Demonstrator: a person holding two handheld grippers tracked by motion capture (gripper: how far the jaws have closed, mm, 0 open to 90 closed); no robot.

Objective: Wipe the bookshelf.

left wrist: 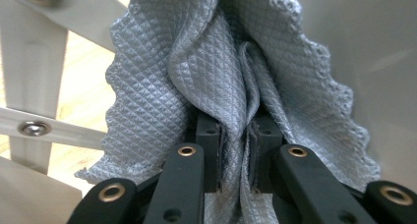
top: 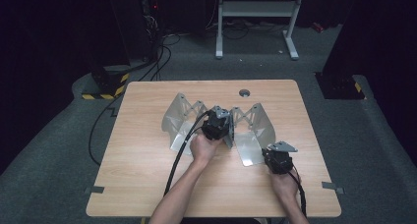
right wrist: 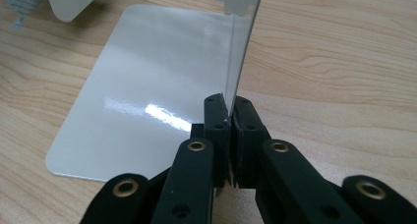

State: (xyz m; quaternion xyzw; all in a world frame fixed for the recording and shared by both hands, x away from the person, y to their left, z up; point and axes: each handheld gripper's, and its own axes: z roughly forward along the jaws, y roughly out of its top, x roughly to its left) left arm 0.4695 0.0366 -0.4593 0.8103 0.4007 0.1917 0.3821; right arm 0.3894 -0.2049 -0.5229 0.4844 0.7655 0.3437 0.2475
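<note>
From the high view, my left gripper [top: 218, 124] reaches forward over the middle of the folding board [top: 184, 117] on the table [top: 142, 150], while my right gripper [top: 278, 158] sits back near the board's right flap [top: 249, 153]. In my left gripper view, my jaws are clamped on a bunched grey cloth [left wrist: 206, 81]. In my right gripper view, my jaws pinch a thin upright panel [right wrist: 239, 52] edge-on, beside the flap lying flat.

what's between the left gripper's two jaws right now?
A fold of grey quilted cloth, pinched between the left gripper pads, seen in the left gripper view.
</note>
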